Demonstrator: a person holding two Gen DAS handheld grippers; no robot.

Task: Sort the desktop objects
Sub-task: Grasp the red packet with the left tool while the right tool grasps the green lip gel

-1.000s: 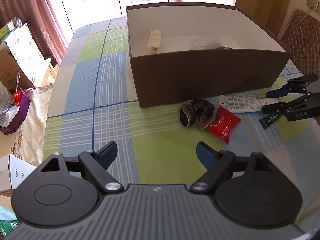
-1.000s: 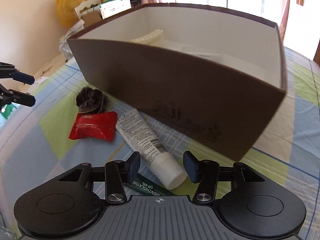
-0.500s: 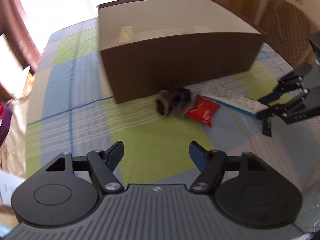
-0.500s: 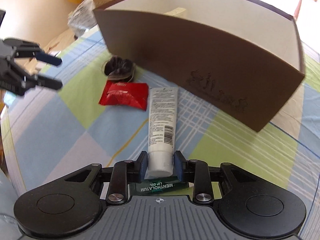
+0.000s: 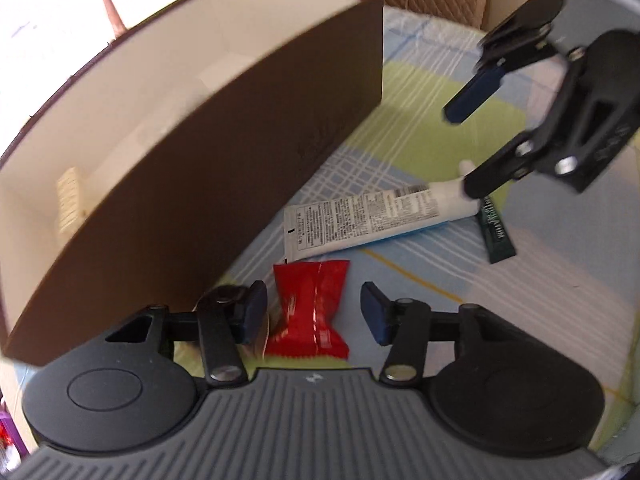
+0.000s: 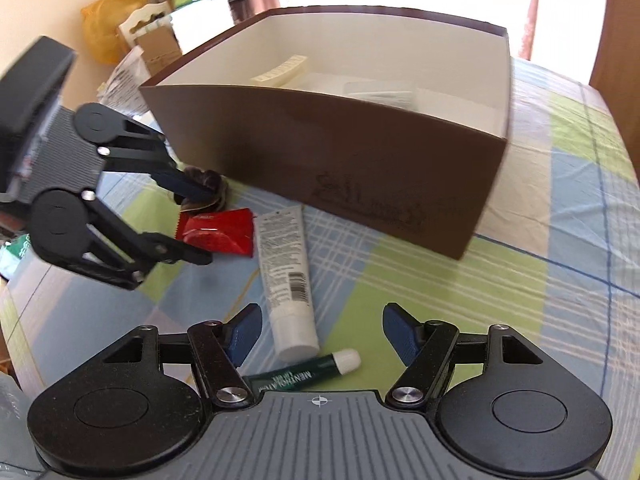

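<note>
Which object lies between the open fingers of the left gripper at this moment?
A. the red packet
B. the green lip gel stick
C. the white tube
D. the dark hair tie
A: in the left wrist view the red packet sits in the gap of the open left gripper, while the white tube lies farther ahead, toward the right gripper.

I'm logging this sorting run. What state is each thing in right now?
Left tongs: open, straddling the red packet.
Right tongs: open, over the tube's cap end.
Brown cardboard box: open-topped, some items inside.
Red foil snack packet: sealed, flat on the cloth.
White squeeze tube: capped, lying flat.
Green lip-gel tube: capped, lying flat.
Dark fabric scrunchie: bunched beside the box.
</note>
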